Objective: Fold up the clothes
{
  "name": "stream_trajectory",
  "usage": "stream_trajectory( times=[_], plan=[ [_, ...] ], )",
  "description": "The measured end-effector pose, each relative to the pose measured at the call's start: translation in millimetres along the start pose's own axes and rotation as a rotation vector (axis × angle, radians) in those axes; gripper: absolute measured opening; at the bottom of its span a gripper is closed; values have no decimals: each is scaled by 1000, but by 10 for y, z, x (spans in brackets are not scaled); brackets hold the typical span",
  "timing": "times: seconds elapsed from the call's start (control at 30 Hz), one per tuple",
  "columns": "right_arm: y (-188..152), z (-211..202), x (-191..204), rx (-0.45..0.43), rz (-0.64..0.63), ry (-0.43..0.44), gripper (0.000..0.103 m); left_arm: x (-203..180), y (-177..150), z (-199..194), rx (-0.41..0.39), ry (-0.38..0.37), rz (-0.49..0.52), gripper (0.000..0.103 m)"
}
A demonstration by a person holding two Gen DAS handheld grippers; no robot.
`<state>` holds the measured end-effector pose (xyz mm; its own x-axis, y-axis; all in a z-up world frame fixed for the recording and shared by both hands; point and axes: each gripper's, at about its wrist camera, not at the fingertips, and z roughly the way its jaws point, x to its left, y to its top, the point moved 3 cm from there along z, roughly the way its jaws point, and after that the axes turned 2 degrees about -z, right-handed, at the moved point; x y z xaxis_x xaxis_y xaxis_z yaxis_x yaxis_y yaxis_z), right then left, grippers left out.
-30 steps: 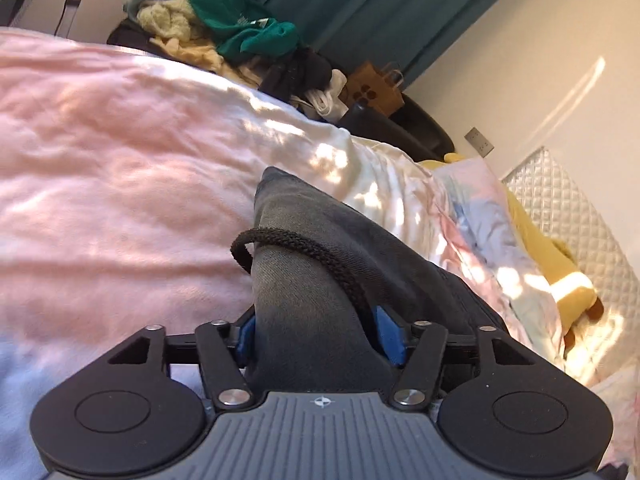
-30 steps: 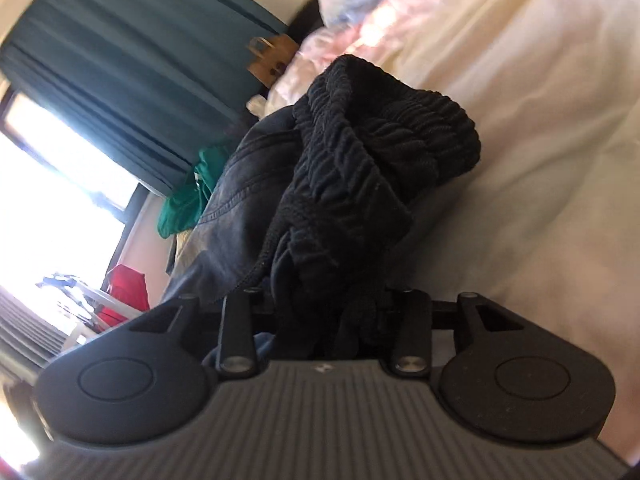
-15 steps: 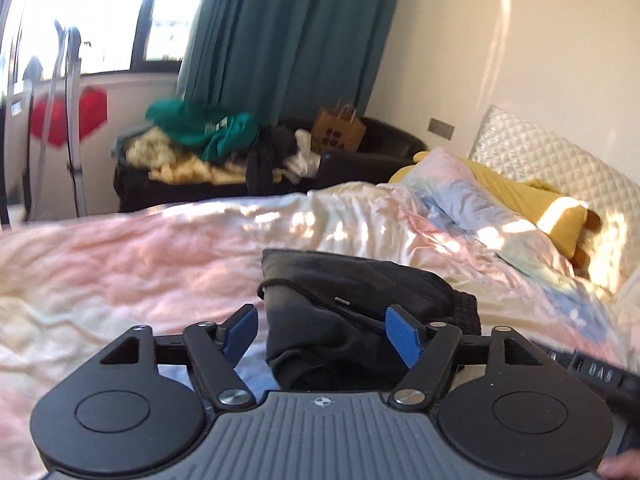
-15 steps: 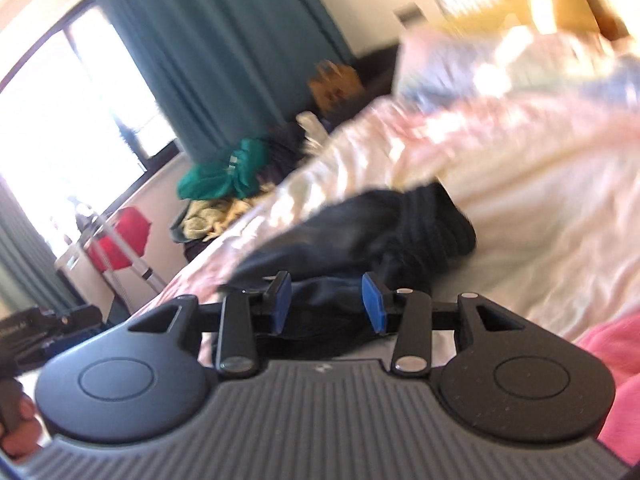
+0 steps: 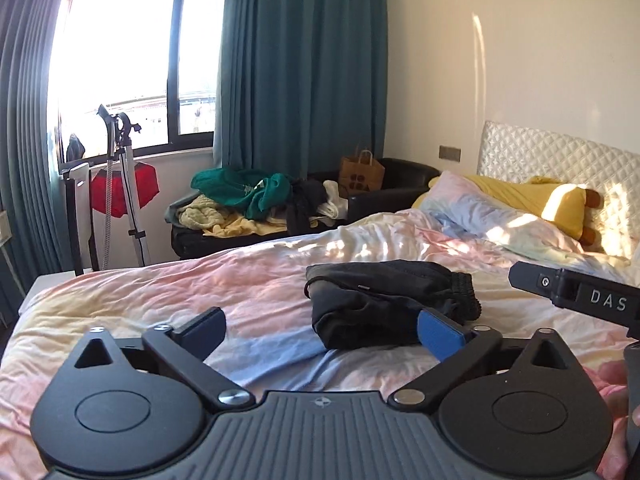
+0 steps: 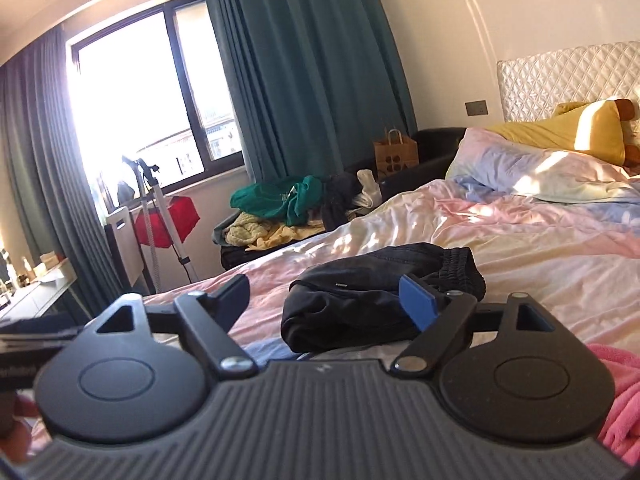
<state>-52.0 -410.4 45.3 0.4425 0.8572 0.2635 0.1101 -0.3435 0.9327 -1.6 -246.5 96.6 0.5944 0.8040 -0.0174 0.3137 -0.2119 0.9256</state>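
Note:
A dark grey pair of shorts point(image 5: 376, 300) lies folded in a compact bundle on the pastel bedspread point(image 5: 224, 292), its ribbed waistband at the right end. It also shows in the right wrist view point(image 6: 372, 292). My left gripper point(image 5: 320, 328) is open and empty, held back from the bundle's near edge. My right gripper point(image 6: 324, 300) is open and empty too, just short of the bundle. The right gripper's body point(image 5: 576, 296) shows at the right edge of the left wrist view.
A pink garment point(image 6: 616, 396) lies on the bed at my near right. Pillows point(image 5: 480, 208) and a yellow plush toy point(image 5: 556, 204) lie by the quilted headboard. A sofa piled with clothes point(image 5: 256, 200) and a paper bag point(image 5: 360, 172) stand beyond the bed, under the window.
Both grippers let go of the dark shorts, opened wide and drew back and up. The folded bundle now lies free on the bed.

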Motion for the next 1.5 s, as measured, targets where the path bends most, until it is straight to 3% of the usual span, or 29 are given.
stream_trajectory(
  times=[0.03,0.2,0.47,0.8,1.5],
  plan=[
    [-30,-30,4,-13,0,-3,103,11,-54,-22,0,9,4,103],
    [-227,-59,88,-59,-77,-37,103,65,-264,-1,11,43,17,103],
    [-624,151,200,31,-133,-56,103,227,-374,23,-2,58,3,103],
    [-693,237,181,44,-130,-106,103,440,-405,82,18,101,-33,103],
    [-694,175,107,44,-124,-98,103,291,-539,74,65,127,-8,103]
  ],
)
